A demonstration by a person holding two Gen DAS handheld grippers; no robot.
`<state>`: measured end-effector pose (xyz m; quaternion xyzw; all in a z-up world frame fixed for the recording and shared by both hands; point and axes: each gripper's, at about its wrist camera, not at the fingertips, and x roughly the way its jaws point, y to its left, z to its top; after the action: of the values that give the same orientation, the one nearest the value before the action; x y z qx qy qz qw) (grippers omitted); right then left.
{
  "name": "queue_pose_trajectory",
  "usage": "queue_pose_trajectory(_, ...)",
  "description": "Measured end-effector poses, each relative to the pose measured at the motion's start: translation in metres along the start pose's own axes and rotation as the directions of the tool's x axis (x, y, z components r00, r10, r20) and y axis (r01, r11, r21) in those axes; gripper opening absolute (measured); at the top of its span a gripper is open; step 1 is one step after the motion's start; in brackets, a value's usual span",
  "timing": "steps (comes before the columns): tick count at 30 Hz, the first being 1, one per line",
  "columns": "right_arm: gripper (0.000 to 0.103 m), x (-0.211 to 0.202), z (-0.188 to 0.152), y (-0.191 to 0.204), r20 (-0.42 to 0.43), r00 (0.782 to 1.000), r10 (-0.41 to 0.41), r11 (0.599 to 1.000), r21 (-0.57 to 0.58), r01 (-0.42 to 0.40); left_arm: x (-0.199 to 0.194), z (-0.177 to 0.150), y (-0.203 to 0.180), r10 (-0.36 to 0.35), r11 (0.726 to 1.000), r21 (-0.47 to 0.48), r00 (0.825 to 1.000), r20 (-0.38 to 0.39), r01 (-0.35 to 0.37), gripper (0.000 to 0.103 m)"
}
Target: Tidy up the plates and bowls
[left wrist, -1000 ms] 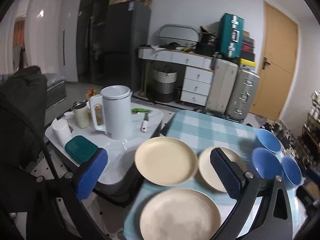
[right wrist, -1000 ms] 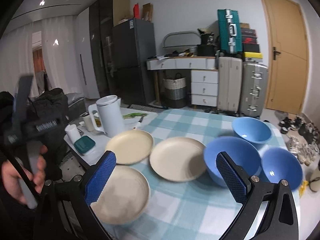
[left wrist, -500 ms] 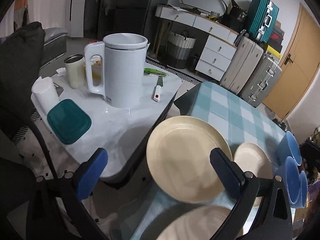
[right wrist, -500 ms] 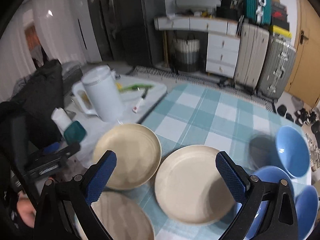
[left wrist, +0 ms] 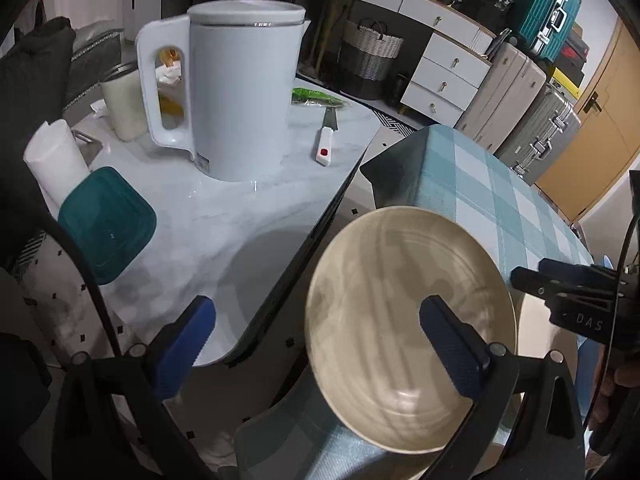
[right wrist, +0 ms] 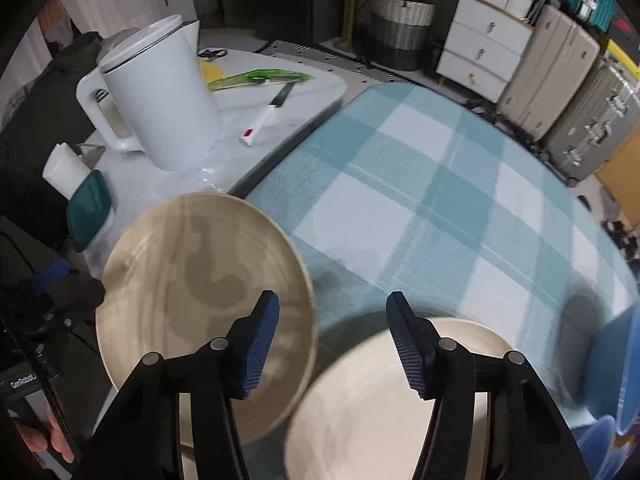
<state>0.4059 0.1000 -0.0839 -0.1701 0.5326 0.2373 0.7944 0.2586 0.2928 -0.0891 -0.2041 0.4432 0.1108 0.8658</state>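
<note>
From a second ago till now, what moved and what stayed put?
Both grippers came down and forward toward the beige plates. The left gripper stayed open, beside the left plate. The right gripper narrowed but remains open, above the gap between that plate and the right plate. Nothing was grabbed. The plates, white kettle, teal lid and checked tablecloth stayed where they were.
</note>
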Motion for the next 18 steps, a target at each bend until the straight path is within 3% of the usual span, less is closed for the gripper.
queue_pose_trajectory(7,0.058,0.021,-0.002,0.004,-0.046,0.999,0.017,1.000,0.006,-0.017,0.014,-0.001,0.005,-0.035,0.999,-0.015,0.998,-0.059,0.035,0.101)
queue_pose_trajectory(11,0.044,0.024,-0.003,0.006,-0.044,0.999,0.025,1.000,0.009,-0.024,0.016,-0.003,0.003,-0.021,1.000,0.002,0.998,-0.064,0.021,0.100)
queue_pose_trajectory(13,0.043,0.026,-0.004,0.005,-0.054,0.998,0.031,0.999,0.018,-0.030,0.015,-0.003,0.003,-0.011,1.000,0.002,0.999,-0.049,0.011,0.088)
queue_pose_trajectory(16,0.043,0.031,-0.007,0.006,-0.073,0.997,0.024,1.000,0.011,-0.023,0.021,-0.004,0.006,-0.034,0.999,-0.019,0.996,-0.084,0.033,0.083)
queue_pose_trajectory(17,0.042,0.031,-0.008,0.007,-0.075,0.997,0.025,1.000,0.008,-0.025,0.024,-0.005,0.007,-0.046,0.999,-0.024,0.994,-0.098,0.043,0.076)
queue_pose_trajectory(18,0.040,0.032,-0.008,0.007,-0.076,0.997,0.025,1.000,0.008,-0.025,0.025,-0.007,0.008,-0.052,0.999,-0.023,0.993,-0.106,0.050,0.061)
